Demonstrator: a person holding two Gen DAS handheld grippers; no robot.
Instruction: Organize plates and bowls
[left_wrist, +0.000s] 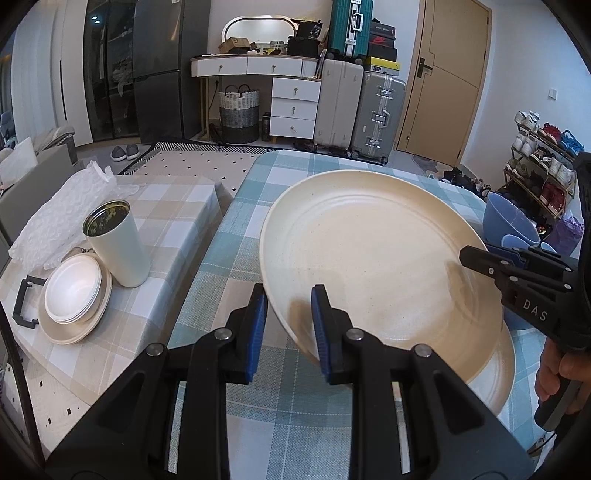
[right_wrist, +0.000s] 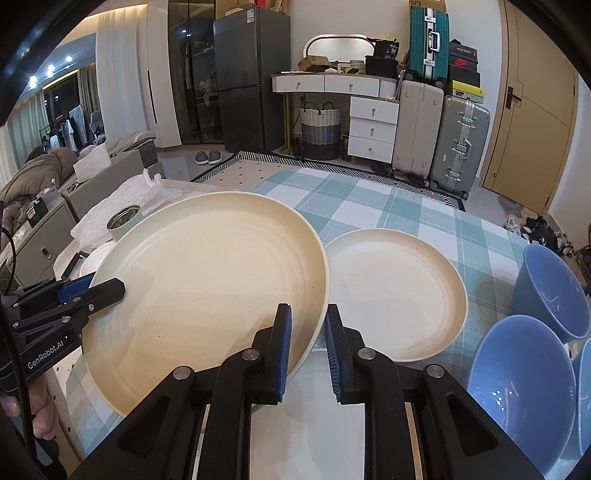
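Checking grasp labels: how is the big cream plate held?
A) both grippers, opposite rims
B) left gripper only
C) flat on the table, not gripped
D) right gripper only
A: the left gripper and right gripper each pinch a rim of the plate, on opposite sides.

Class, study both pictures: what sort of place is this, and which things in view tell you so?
Most likely a lived-in home, perhaps a studio flat: a tall refrigerator shares the room with a dressing table and mirror, stacked suitcases by the door, and a shoe rack. The plates sit on a checked tablecloth.
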